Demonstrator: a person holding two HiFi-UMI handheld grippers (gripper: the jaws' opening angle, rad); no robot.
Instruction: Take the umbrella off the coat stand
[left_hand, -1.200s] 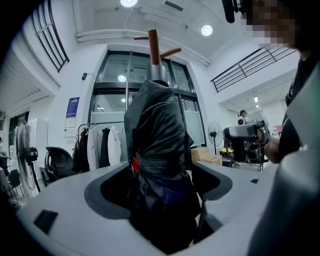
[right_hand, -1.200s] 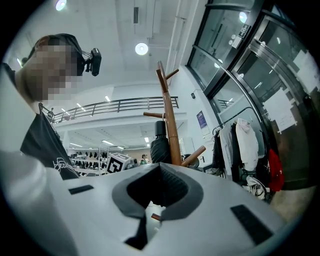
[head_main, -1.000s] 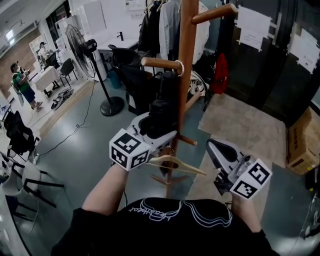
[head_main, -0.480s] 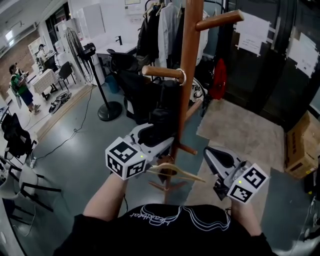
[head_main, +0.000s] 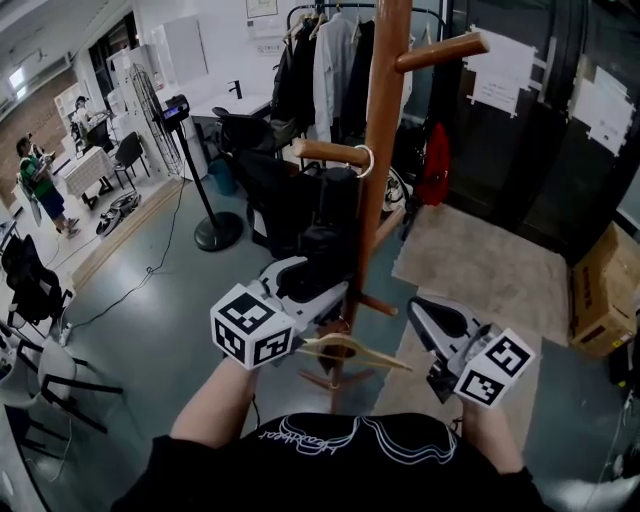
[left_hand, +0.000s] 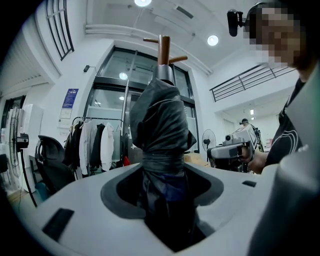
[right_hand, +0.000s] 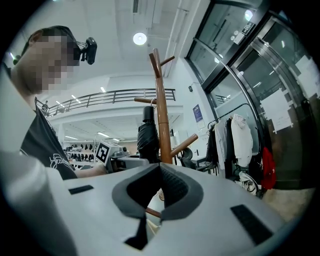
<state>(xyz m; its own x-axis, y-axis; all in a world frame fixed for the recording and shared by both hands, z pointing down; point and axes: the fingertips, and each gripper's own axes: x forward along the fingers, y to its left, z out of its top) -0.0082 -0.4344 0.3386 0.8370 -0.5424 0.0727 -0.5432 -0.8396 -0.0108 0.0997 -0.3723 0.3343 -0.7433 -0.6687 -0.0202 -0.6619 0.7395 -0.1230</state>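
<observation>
A black folded umbrella (head_main: 328, 225) hangs by its strap loop from a side peg of the brown wooden coat stand (head_main: 380, 150). My left gripper (head_main: 318, 285) reaches level around the umbrella's lower part. In the left gripper view the umbrella (left_hand: 160, 125) fills the gap of my left gripper (left_hand: 162, 192), whose jaws are closing and press on the fabric. My right gripper (head_main: 425, 315) is held right of the stand's pole, shut and holding nothing. In the right gripper view, past my right gripper (right_hand: 160, 169), the umbrella (right_hand: 147, 135) hangs beside the coat stand (right_hand: 161, 115).
A wooden clothes hanger (head_main: 350, 350) hangs low on the stand between my hands. A floor fan (head_main: 195, 150) stands at the left and a clothes rail (head_main: 330, 60) behind. A mat (head_main: 490, 260) and a cardboard box (head_main: 600, 290) are at the right, black chairs (head_main: 40, 300) at the far left.
My left gripper has stayed on the umbrella's lower part with its jaws drawn in around it. My right gripper has sunk a little beside the pole.
</observation>
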